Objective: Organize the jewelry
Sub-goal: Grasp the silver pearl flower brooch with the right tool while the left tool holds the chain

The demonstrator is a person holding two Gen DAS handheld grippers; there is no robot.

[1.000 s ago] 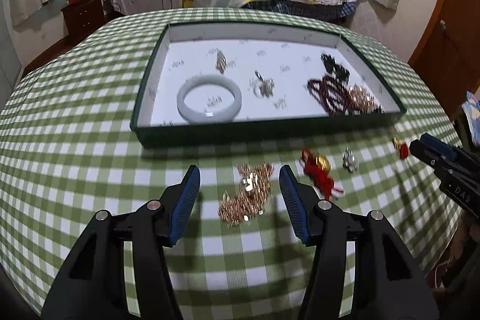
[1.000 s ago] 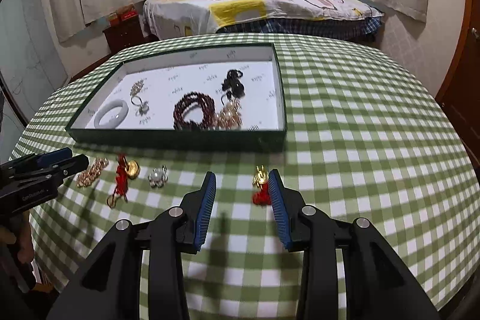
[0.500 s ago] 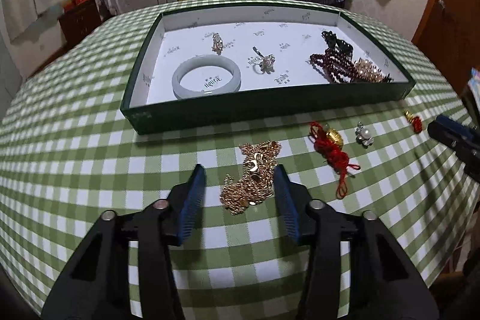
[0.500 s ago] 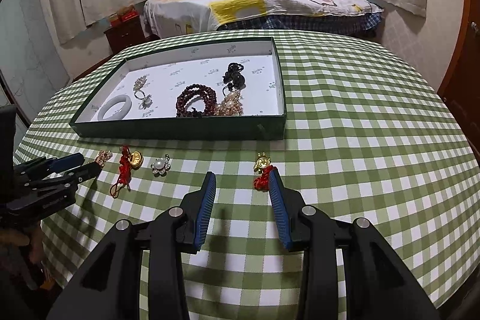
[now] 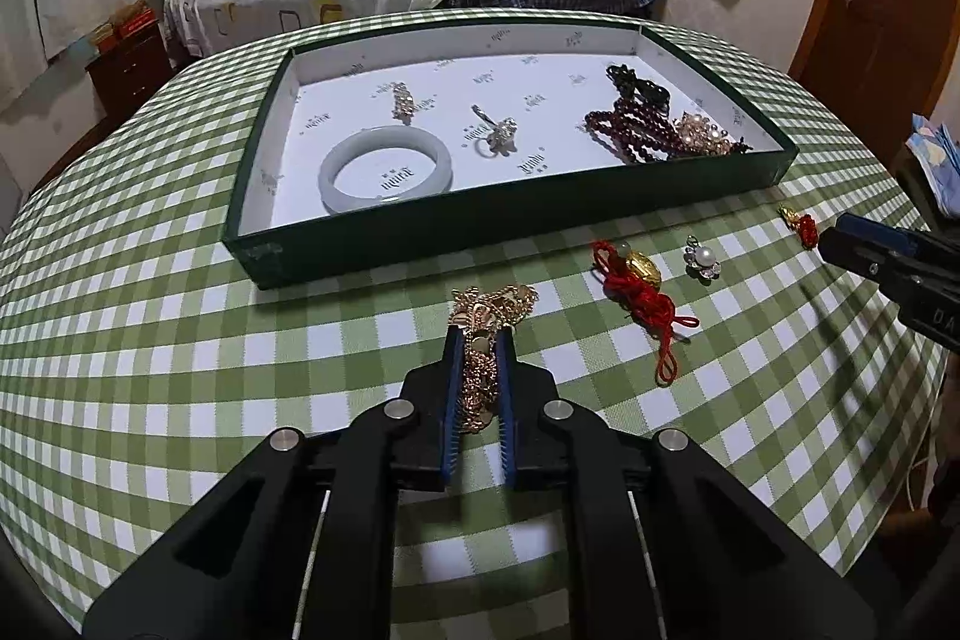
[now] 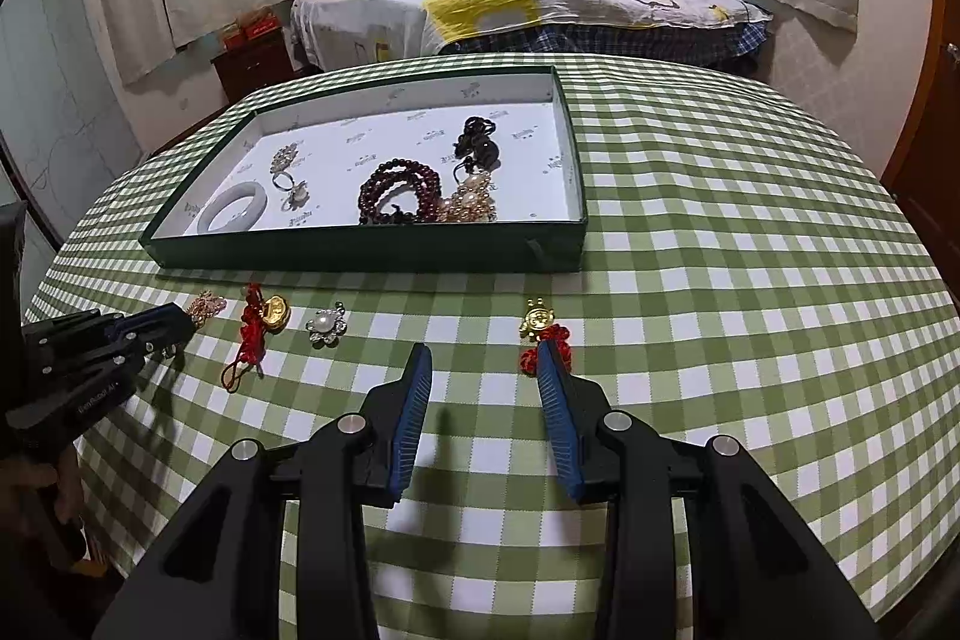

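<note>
Clamped on the gold chain necklace (image 5: 489,334), the left gripper (image 5: 478,334) had its blue pads pressed against the bunched links, part of the chain spilling out past the tips onto the green checked tablecloth (image 5: 150,340). Just ahead of it sat the dark green tray (image 5: 540,226), whose white lining carried small repeated printed marks too small to read. Inside lay a pale jade bangle (image 5: 385,167), a ring (image 5: 495,137), a small gold brooch (image 5: 403,100), a dark red bead bracelet (image 5: 630,130), a pale bead cluster (image 5: 702,139) and a black hair tie (image 5: 639,85).

To its right on the cloth were a red-corded gold charm (image 5: 639,280) and a pearl flower pendant (image 5: 702,259).

Farther right, the right gripper (image 6: 483,361) stood partly open over the cloth, nothing between its pads; a second red-knotted gold charm (image 6: 540,328) lay just beside its right finger. Its body showed white lettering, only partly legible. Beyond the table stood a bed (image 6: 528,4).
</note>
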